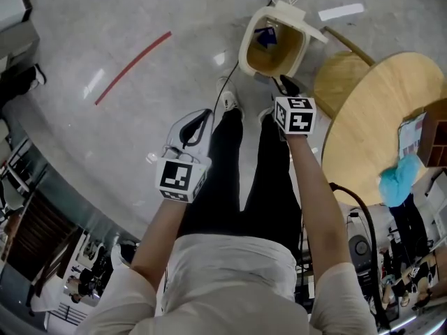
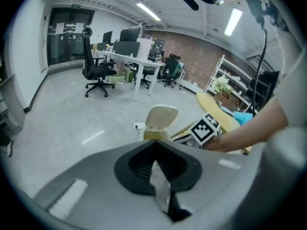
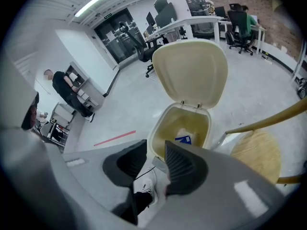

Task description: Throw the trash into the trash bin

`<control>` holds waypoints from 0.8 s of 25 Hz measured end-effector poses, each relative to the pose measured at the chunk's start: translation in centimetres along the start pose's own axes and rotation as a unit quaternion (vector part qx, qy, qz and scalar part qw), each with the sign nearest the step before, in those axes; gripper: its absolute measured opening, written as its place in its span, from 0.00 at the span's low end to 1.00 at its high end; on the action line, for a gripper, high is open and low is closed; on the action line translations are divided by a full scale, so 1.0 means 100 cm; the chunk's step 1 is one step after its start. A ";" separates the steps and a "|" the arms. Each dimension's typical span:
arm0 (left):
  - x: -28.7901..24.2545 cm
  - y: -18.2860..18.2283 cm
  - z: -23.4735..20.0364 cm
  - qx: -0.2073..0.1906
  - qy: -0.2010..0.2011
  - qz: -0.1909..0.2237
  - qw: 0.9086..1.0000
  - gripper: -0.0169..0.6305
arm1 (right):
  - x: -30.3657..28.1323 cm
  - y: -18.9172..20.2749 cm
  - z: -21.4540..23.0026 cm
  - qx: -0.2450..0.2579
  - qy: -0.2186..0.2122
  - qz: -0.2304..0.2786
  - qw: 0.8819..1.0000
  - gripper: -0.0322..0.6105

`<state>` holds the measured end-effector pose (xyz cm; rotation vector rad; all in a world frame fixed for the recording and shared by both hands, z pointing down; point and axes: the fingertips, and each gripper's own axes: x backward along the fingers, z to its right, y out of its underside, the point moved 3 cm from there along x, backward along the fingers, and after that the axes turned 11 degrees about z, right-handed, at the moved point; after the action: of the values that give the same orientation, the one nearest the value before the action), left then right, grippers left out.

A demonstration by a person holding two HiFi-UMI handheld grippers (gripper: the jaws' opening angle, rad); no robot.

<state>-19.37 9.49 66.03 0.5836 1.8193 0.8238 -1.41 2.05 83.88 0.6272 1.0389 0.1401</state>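
While both grippers hang over the person's legs (image 1: 241,180), entries run near to far. Left gripper (image 2: 154,158): jaws clamped on a crumpled clear wrapper (image 2: 162,188), held over the floor, well short of the bin (image 3: 157,131). Right gripper (image 3: 156,153): jaws apart, nothing between them, near the bin's rim. Bin: lid (image 3: 192,71) up, blue scrap (image 3: 183,140) inside. Beyond, right: round wooden table (image 1: 377,117).

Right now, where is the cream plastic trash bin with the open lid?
In the head view the cream plastic trash bin stands on the grey floor at top centre, just ahead of the person's white shoes, left of the round wooden table.
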 end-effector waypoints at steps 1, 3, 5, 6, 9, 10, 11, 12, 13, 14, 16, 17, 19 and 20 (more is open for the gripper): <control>0.002 -0.002 0.002 -0.002 0.002 0.001 1.000 0.03 | 0.005 -0.002 -0.002 0.001 -0.001 0.001 1.000 0.24; 0.006 -0.006 0.007 -0.003 0.005 0.004 1.000 0.03 | 0.014 -0.006 -0.005 0.001 -0.003 0.005 1.000 0.24; 0.009 -0.008 0.010 0.002 0.004 0.005 1.000 0.03 | 0.024 -0.008 -0.007 0.001 -0.004 0.010 1.000 0.22; 0.010 -0.009 0.012 0.004 0.003 0.006 1.000 0.03 | 0.029 -0.010 -0.007 -0.001 -0.003 0.013 1.000 0.20; 0.012 -0.013 0.016 0.004 0.001 0.009 1.000 0.03 | 0.040 -0.013 -0.006 -0.016 -0.001 0.021 1.000 0.18; 0.013 -0.014 0.018 0.002 0.000 0.011 1.000 0.03 | 0.043 -0.013 -0.005 -0.022 -0.001 0.022 1.000 0.18; 0.014 -0.015 0.020 0.000 0.000 0.012 1.000 0.03 | 0.046 -0.012 -0.005 -0.026 0.000 0.022 0.999 0.17; 0.015 -0.017 0.022 -0.002 0.001 0.012 1.000 0.03 | 0.049 -0.011 -0.005 -0.029 0.001 0.022 0.999 0.16; 0.016 -0.018 0.024 -0.003 0.002 0.013 1.000 0.03 | 0.052 -0.010 -0.005 -0.032 0.002 0.021 0.999 0.15; 0.018 -0.019 0.027 -0.004 0.003 0.013 1.000 0.03 | 0.056 -0.009 -0.006 -0.034 0.004 0.022 0.999 0.14; 0.023 -0.023 0.034 -0.009 0.006 0.013 1.000 0.03 | 0.066 -0.010 -0.008 -0.036 0.005 0.024 0.999 0.11; 0.026 -0.026 0.037 -0.014 0.008 0.012 1.000 0.03 | 0.071 -0.012 -0.010 -0.037 0.005 0.026 0.999 0.10; 0.032 -0.031 0.045 -0.024 0.014 0.010 1.000 0.03 | 0.083 -0.017 -0.014 -0.036 0.004 0.028 0.999 0.10; 0.034 -0.035 0.049 -0.028 0.017 0.011 0.999 0.03 | 0.089 -0.019 -0.017 -0.036 0.002 0.029 0.999 0.09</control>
<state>-16.15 11.00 60.12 0.5571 1.8166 0.9015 1.41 4.67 75.49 0.5922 1.0152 0.2282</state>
